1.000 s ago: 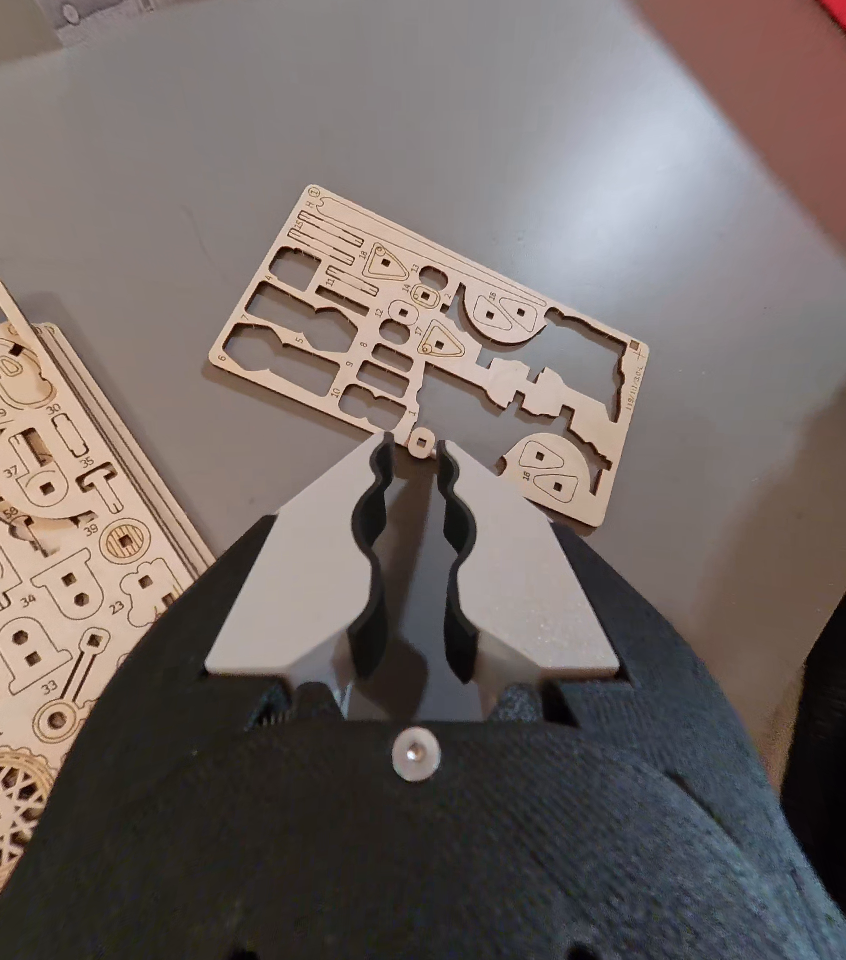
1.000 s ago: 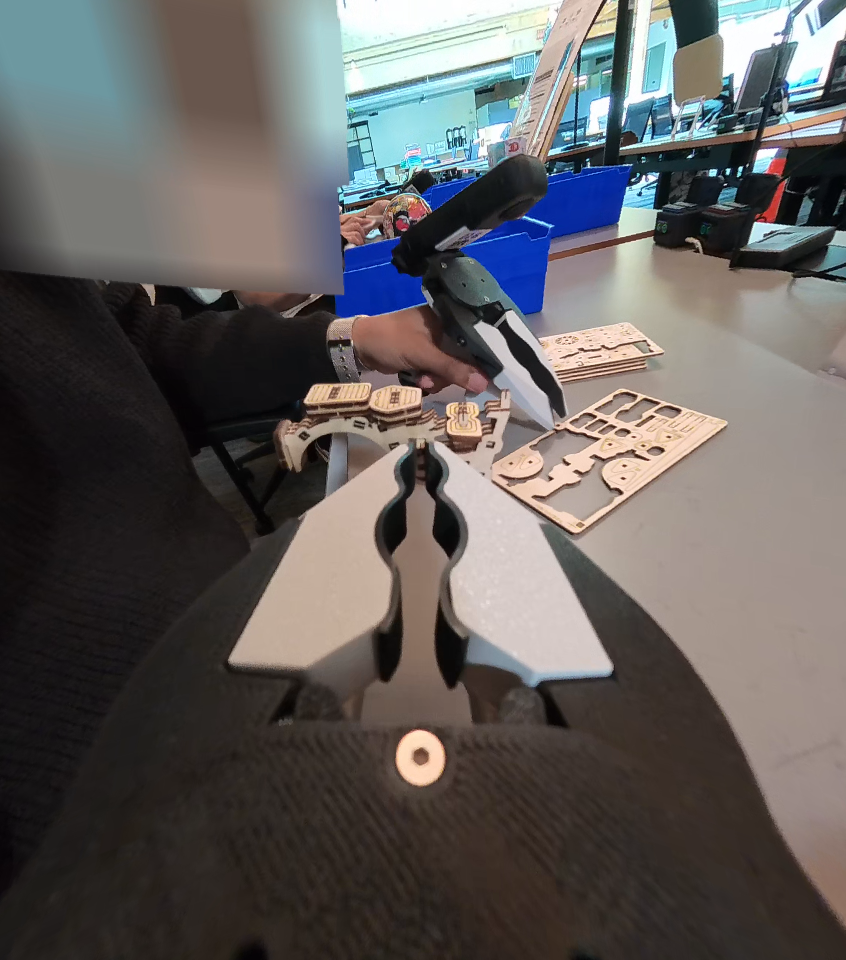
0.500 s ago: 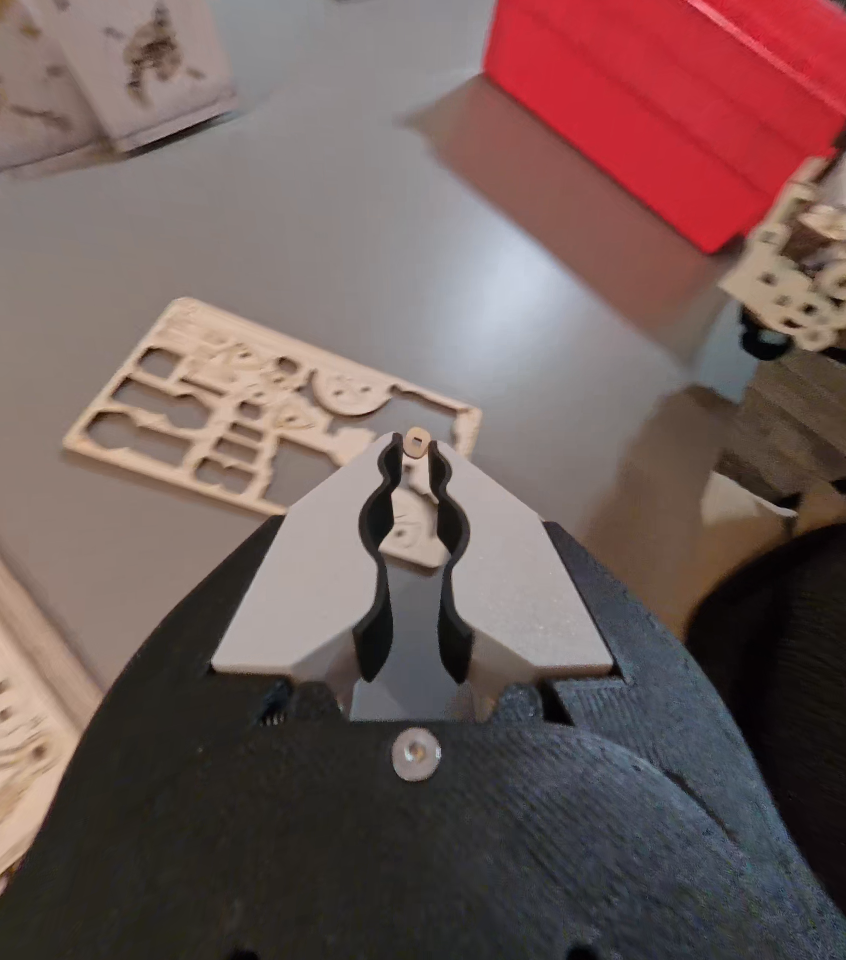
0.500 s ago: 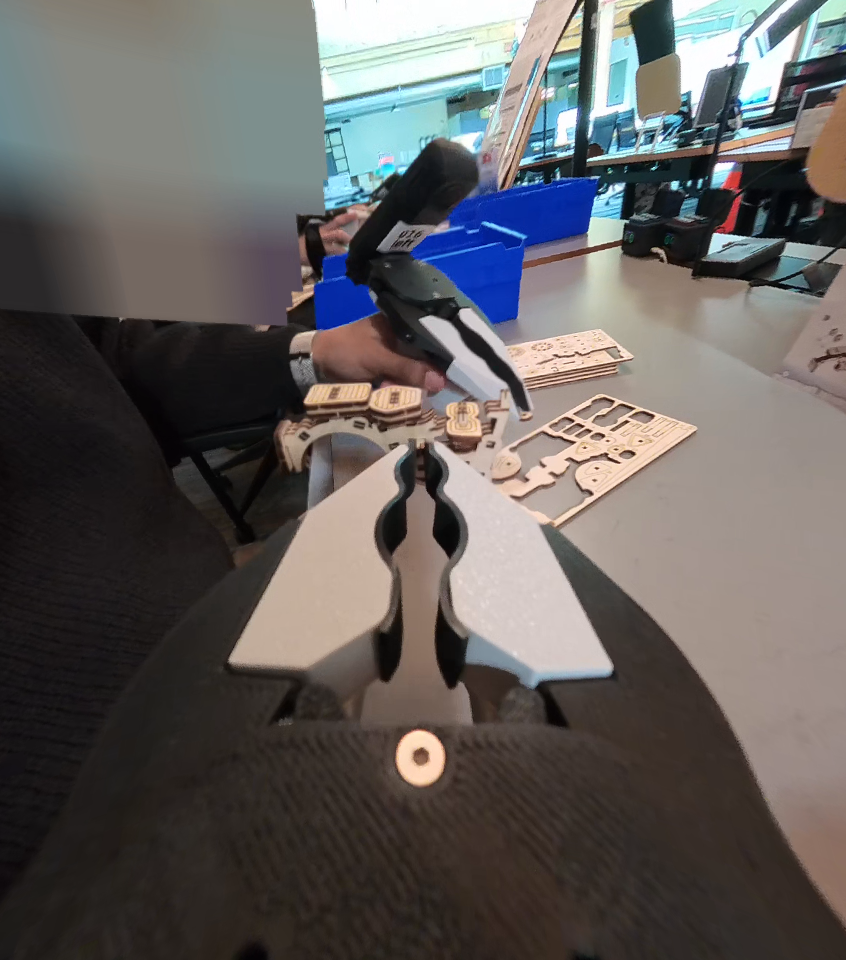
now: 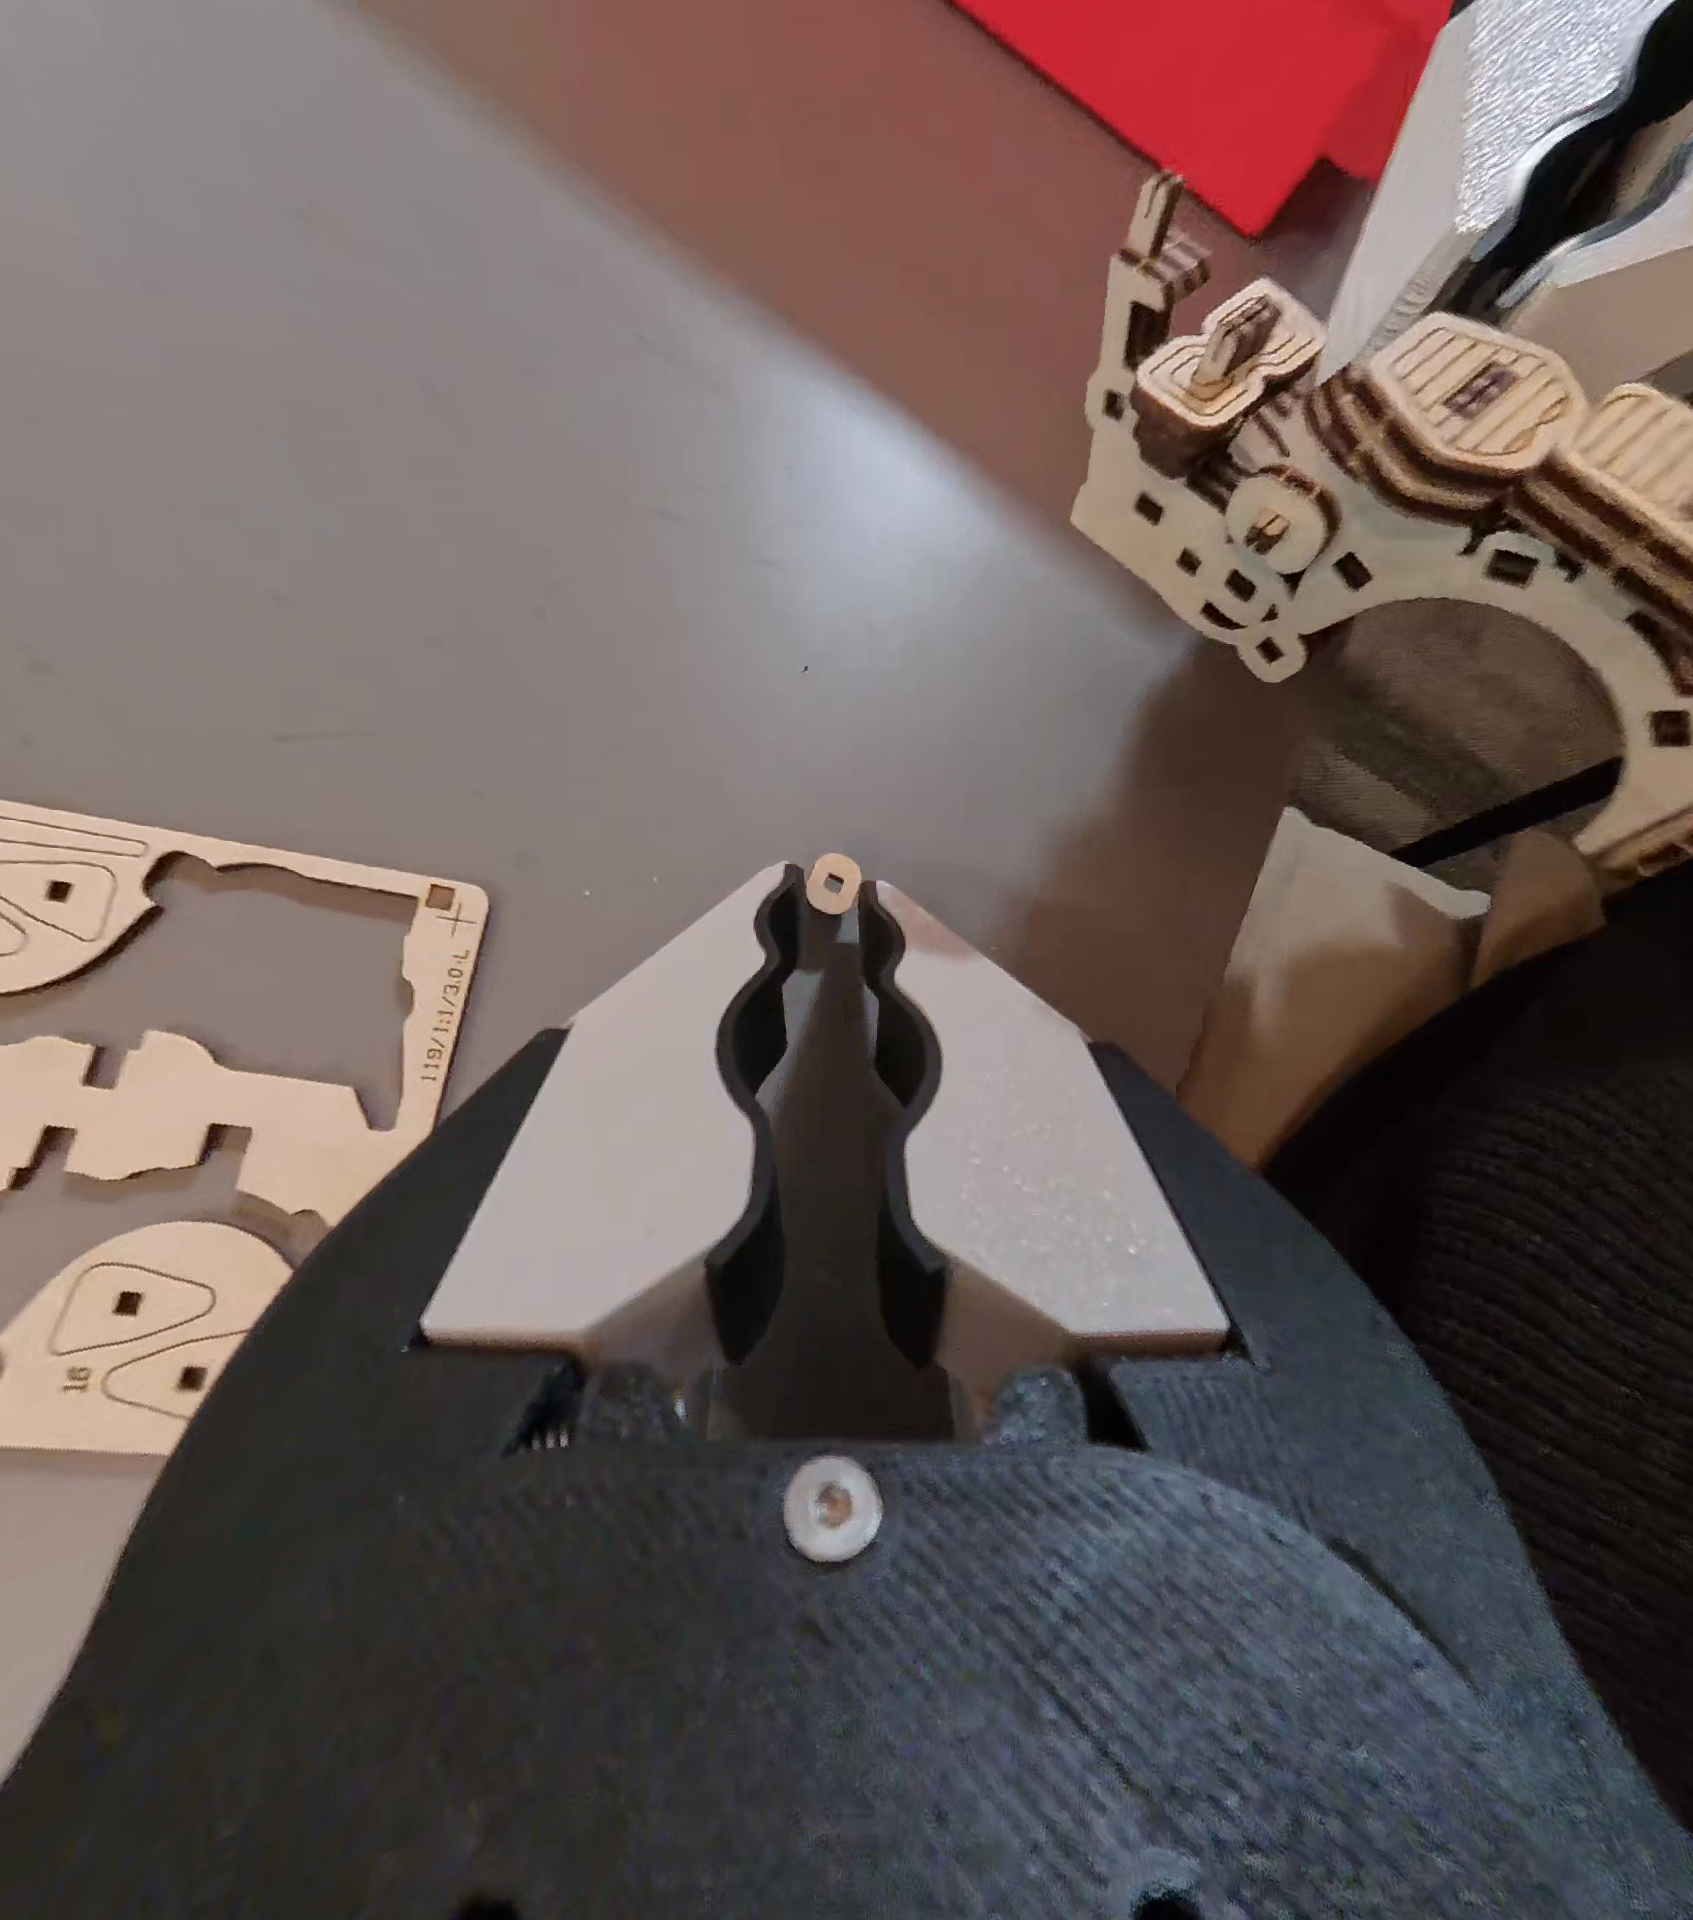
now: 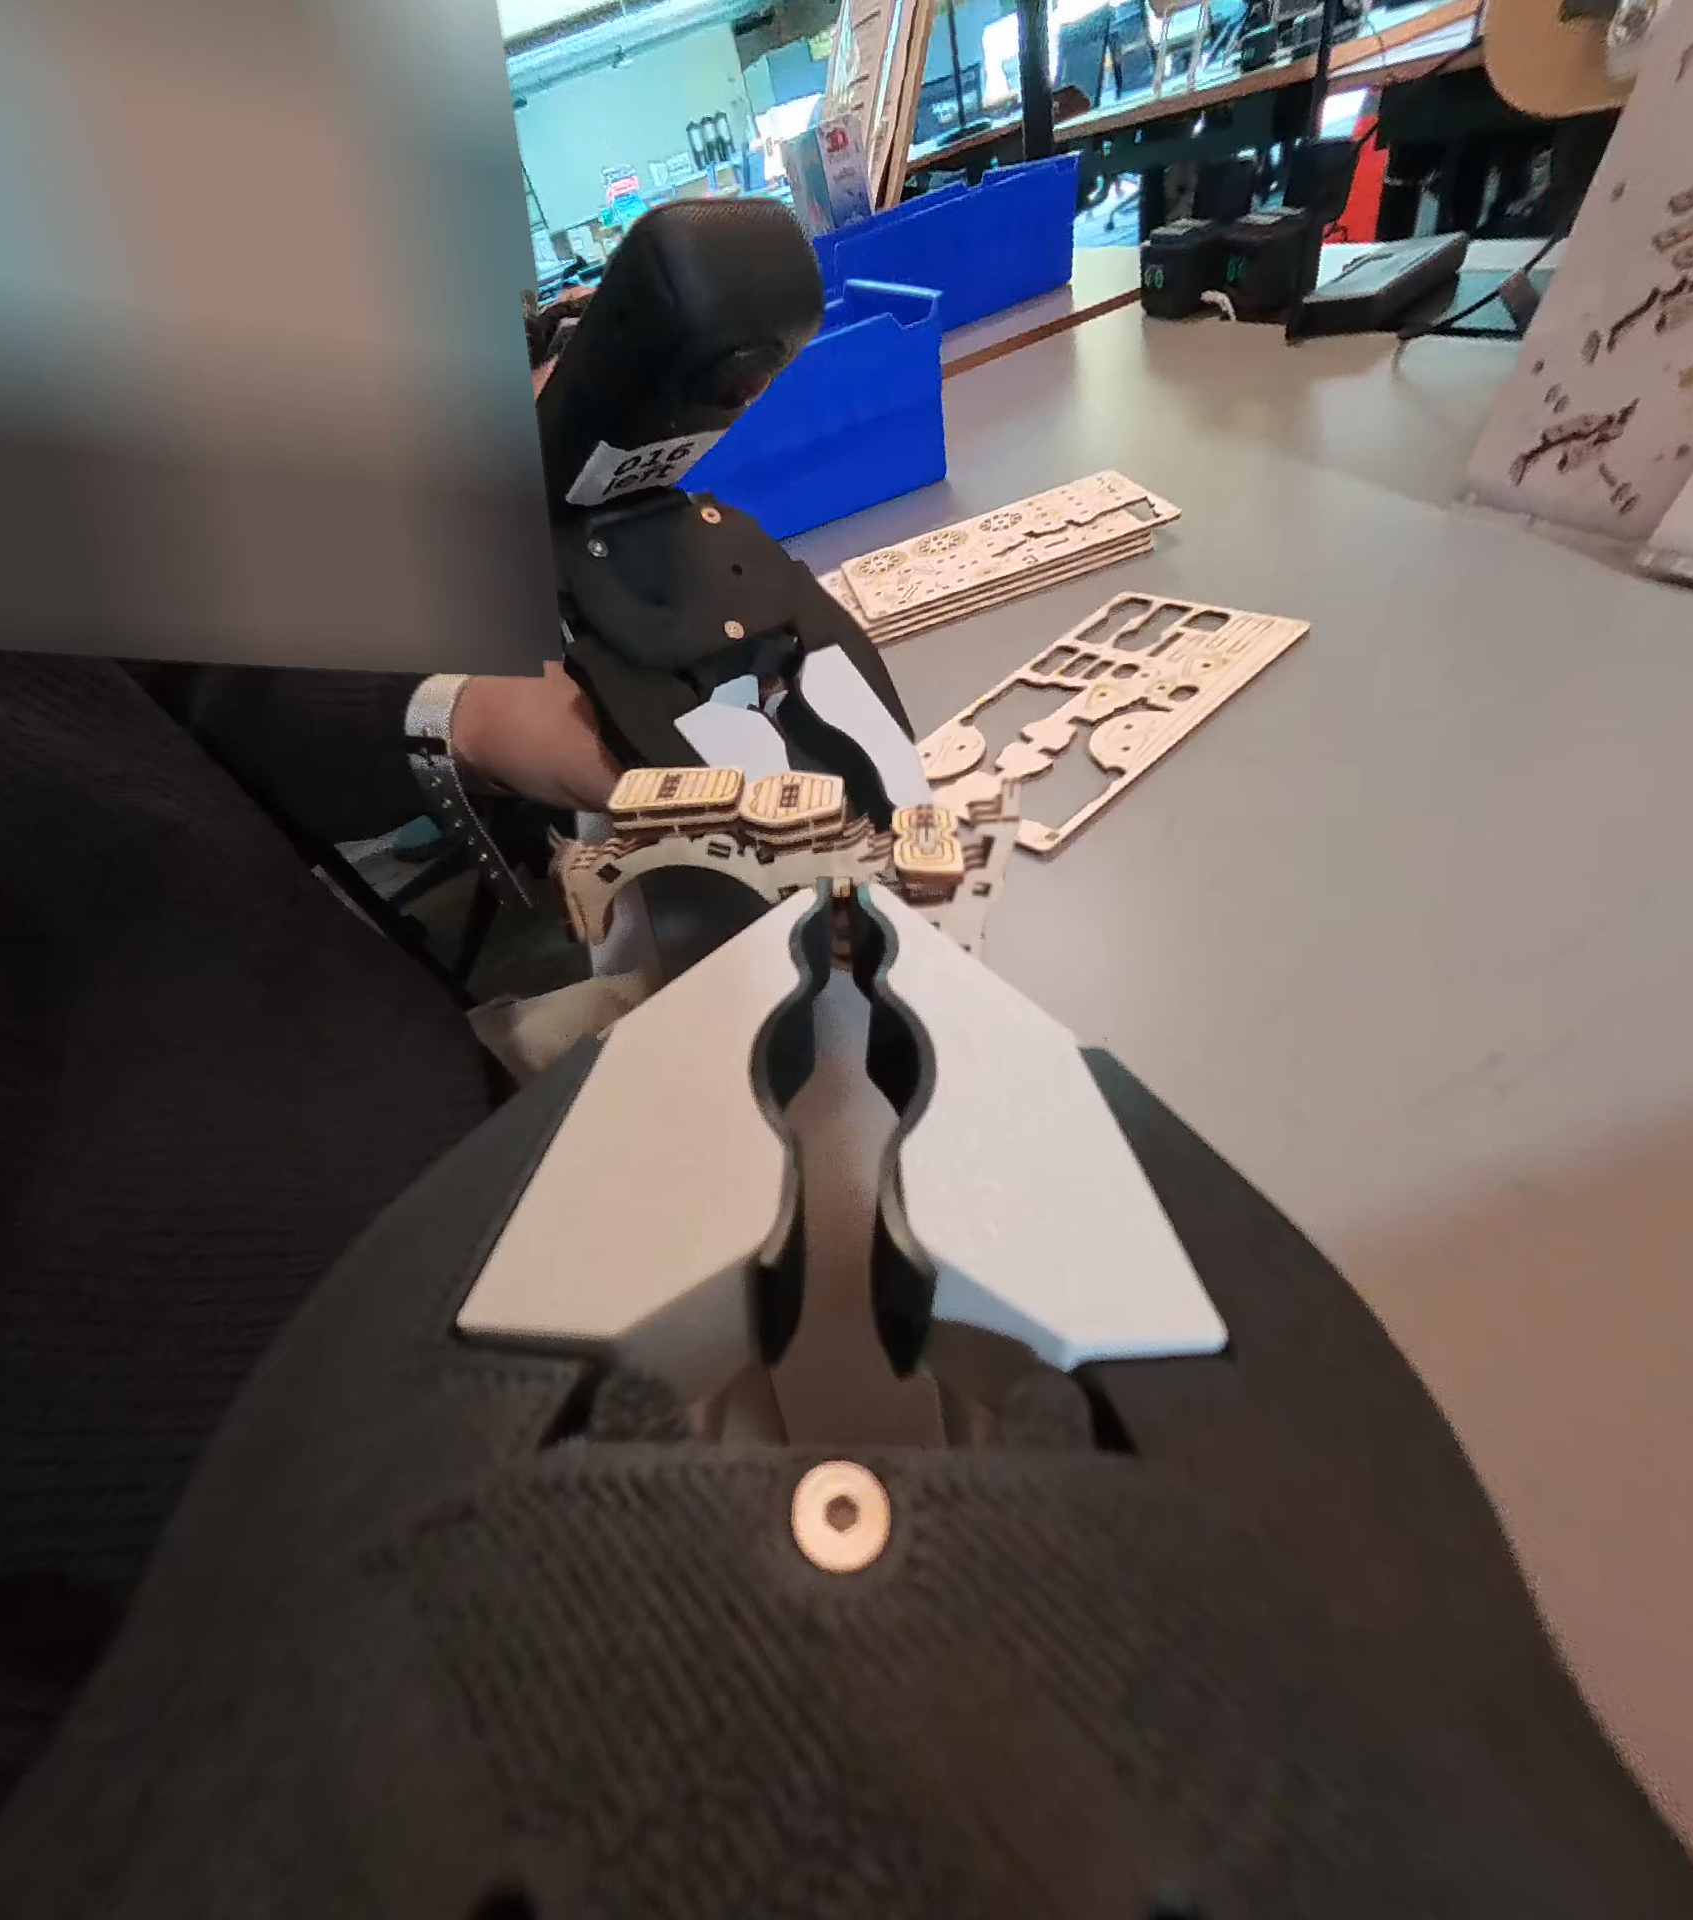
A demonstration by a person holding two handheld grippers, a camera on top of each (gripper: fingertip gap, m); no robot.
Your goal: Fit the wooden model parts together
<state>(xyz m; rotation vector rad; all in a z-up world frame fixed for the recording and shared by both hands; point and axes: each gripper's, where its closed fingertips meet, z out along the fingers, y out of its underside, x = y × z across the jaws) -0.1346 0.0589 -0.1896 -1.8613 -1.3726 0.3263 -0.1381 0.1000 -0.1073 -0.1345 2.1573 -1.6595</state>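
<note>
The left gripper (image 5: 834, 902), pinching the tiny washer (image 5: 834, 885), has swung off the parts sheet (image 5: 146, 1091) toward the right gripper's (image 6: 840, 906) clamped model (image 5: 1444, 499); fitting looks next.

Left wrist view: looks steeply down along its claw (image 5: 834, 896) at the tabletop (image 5: 406, 468), close. Right wrist view: near level, faces across the tabletop (image 6: 1444, 831) toward the person. Both share the model (image 5: 1444, 499) (image 6: 780, 831) and sheet (image 5: 146, 1091) (image 6: 1112, 707).
</note>
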